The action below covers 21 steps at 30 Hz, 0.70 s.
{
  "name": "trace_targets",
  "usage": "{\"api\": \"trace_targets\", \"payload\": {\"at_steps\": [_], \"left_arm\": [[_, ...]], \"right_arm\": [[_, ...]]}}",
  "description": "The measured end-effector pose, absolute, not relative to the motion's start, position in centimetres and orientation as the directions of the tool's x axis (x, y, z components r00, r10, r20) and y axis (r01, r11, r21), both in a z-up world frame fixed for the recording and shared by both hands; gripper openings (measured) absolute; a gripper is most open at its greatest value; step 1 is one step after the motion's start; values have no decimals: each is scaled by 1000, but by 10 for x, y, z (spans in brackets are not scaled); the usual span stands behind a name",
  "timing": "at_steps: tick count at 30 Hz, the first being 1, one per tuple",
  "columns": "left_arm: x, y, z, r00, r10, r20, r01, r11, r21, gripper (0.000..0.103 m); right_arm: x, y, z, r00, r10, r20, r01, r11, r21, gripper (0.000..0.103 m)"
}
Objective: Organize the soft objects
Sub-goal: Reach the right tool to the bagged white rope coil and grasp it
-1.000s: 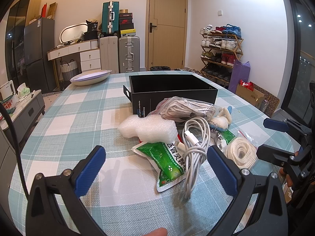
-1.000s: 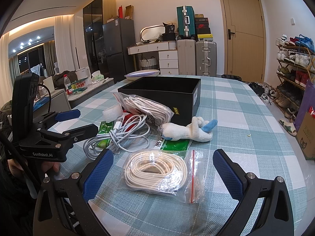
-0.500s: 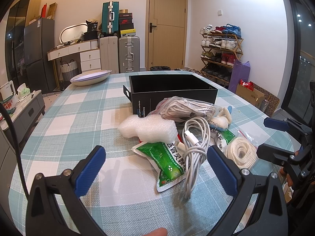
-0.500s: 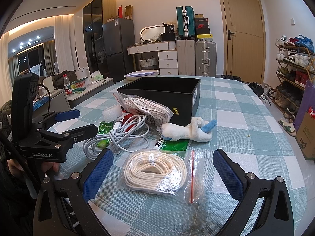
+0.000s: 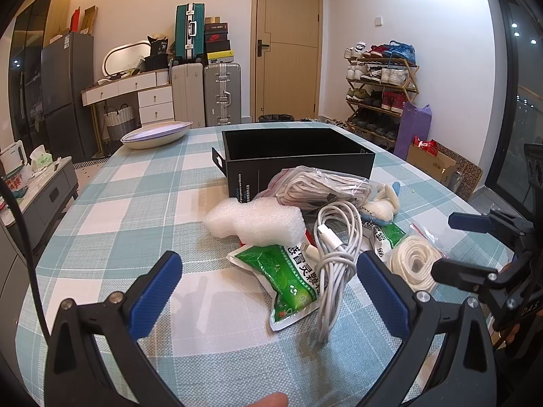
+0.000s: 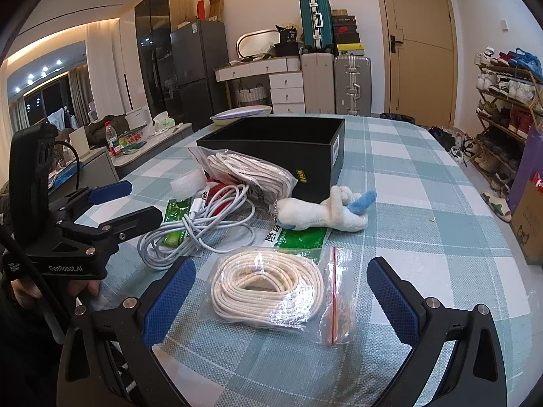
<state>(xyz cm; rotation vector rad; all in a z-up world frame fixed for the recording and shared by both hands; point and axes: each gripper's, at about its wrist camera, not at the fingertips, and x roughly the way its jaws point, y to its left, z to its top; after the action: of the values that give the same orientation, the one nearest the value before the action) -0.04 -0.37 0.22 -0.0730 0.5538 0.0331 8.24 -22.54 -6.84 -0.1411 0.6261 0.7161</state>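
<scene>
A pile of soft items lies in front of an open black box (image 5: 298,157) (image 6: 271,142). It holds a white foam block (image 5: 254,222), a green pouch (image 5: 288,281), a white cable bundle (image 5: 334,251) (image 6: 200,227), a bagged rope bundle (image 5: 322,185) (image 6: 244,173), a white plush toy with a blue ear (image 6: 322,213) and a bagged cream cord coil (image 6: 271,288) (image 5: 412,264). My left gripper (image 5: 268,288) (image 6: 132,200) is open, low over the table before the pouch and cable. My right gripper (image 6: 281,295) (image 5: 451,244) is open with its fingers on either side of the bagged cord coil.
A white oval dish (image 5: 154,134) sits at the table's far left. Suitcases (image 5: 220,93), a drawer unit and a door stand behind the table. A shoe rack (image 5: 380,84) lines the right wall. Checked tablecloth (image 5: 118,220) lies bare left of the pile.
</scene>
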Motion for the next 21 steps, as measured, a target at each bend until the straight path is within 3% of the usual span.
{"api": "trace_targets", "payload": {"at_steps": [21], "left_arm": [[3,-3,2,838,28,-545,-57,998,-37,103]], "right_arm": [[96,-194,-93,501,499,-707,-675,737,41,103]]}}
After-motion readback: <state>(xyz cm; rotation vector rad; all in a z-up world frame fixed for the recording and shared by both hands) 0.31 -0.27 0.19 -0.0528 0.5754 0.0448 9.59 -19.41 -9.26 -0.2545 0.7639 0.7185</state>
